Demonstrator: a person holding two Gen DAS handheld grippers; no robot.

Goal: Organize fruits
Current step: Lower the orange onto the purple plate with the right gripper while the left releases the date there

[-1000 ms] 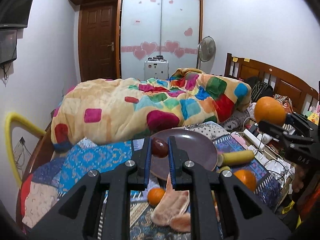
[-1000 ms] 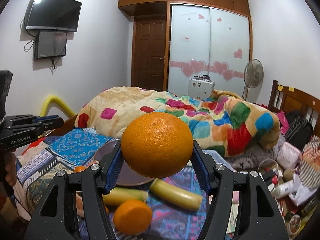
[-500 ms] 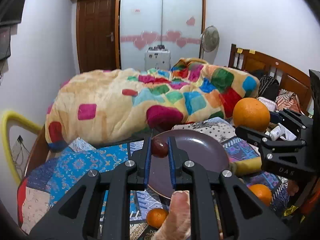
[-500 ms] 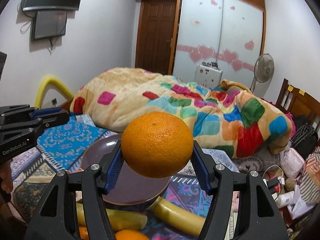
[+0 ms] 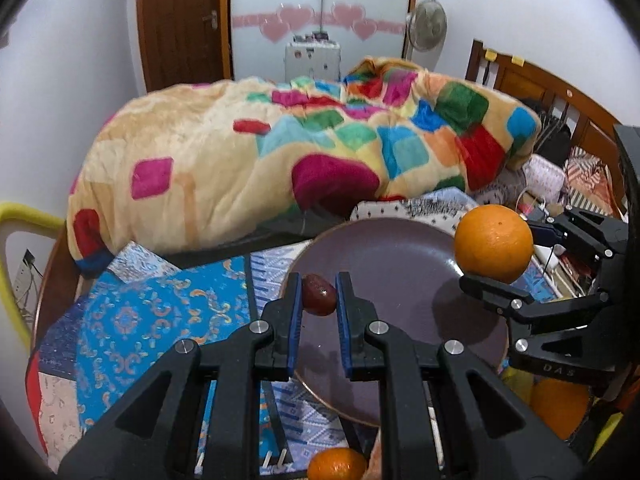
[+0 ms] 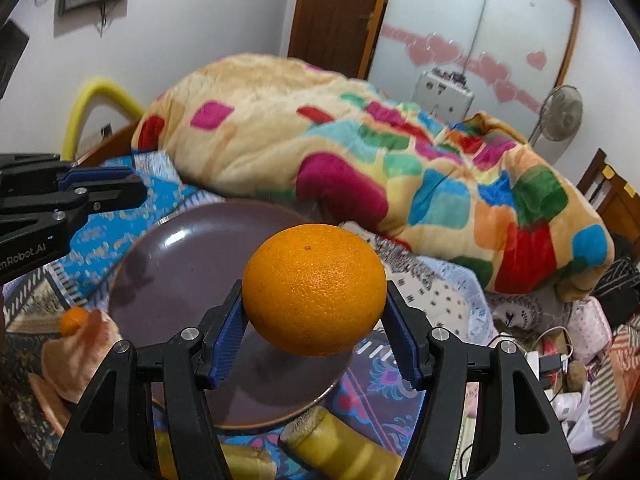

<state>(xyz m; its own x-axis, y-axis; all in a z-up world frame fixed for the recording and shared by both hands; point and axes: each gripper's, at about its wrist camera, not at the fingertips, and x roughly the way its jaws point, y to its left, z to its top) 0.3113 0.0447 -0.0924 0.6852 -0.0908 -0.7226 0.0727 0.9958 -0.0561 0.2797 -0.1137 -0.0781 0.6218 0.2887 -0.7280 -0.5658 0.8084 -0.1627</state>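
The left gripper (image 5: 319,294) has its jaws closed to a narrow gap on a small dark red fruit (image 5: 318,294), which sits between the blue pads near the fingertips. It hangs over the left edge of the purple plate (image 5: 384,264) that lies on the patterned bed cover (image 5: 132,320). The right gripper (image 6: 314,322) has its jaws spread wide around a large orange (image 6: 314,288); the orange fills the whole gap and bulges above the pads. It is held above the right part of the plate, not touching it. A small orange (image 5: 337,464) lies on the cover at the near edge of the plate, and two bananas (image 6: 340,452) lie near the plate's right-near edge
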